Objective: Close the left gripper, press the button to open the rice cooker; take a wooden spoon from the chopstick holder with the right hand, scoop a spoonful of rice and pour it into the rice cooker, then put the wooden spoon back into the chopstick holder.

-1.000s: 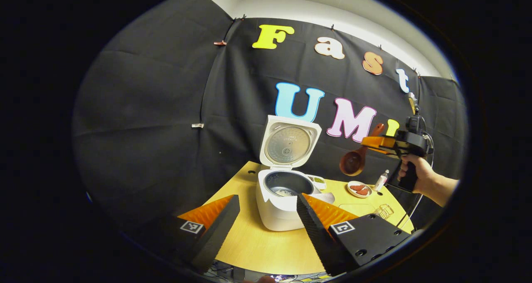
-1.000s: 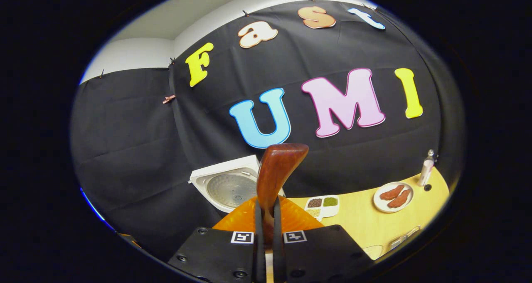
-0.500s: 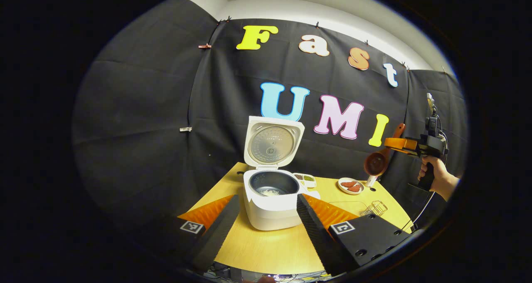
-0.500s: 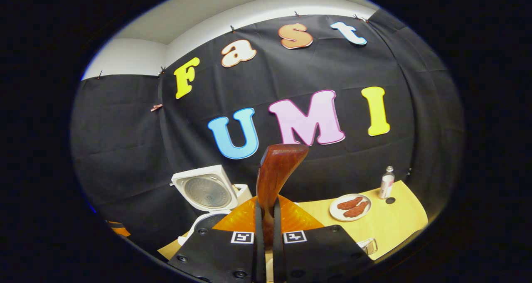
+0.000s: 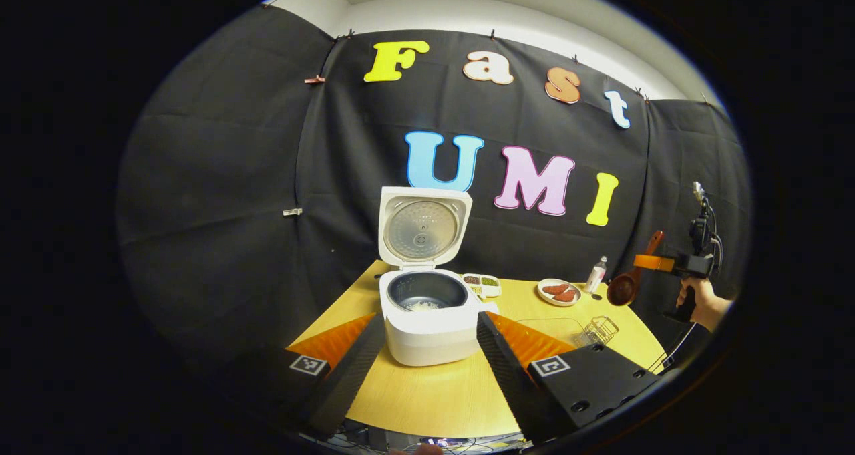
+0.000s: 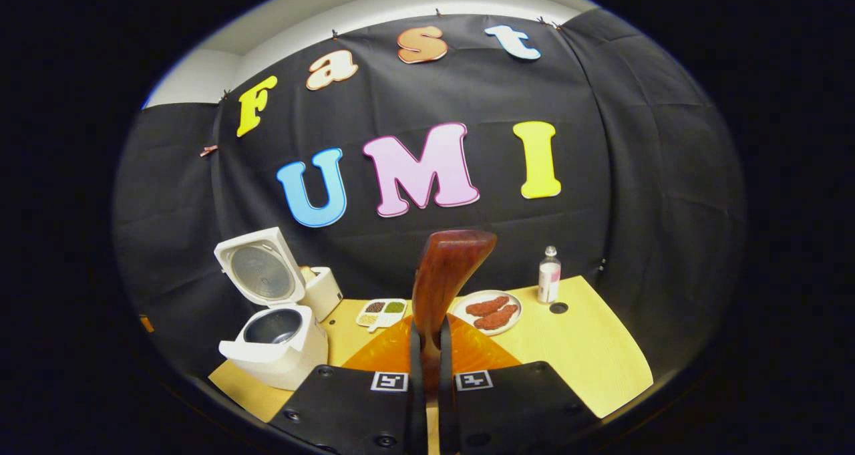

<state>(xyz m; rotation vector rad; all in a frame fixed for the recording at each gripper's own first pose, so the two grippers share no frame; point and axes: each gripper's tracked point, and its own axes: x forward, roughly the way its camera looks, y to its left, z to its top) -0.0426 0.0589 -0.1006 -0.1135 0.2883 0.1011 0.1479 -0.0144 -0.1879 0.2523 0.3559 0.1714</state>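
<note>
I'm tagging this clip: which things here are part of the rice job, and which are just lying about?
Job: rice cooker, lid up; wooden spoon, held in the right gripper; wire chopstick holder.
Lying about: plate of red pieces, divided dish, small bottle.

The right gripper [image 6: 427,368] clamps both fingers on the handle of a reddish-brown wooden spoon [image 6: 446,274], which rises upright between them. Beyond, on the light wooden table [image 6: 588,348], a white rice cooker [image 6: 274,338] stands open at left, a round plate of reddish pieces [image 6: 491,311] and a small clear bottle [image 6: 549,276] to the right.
</note>
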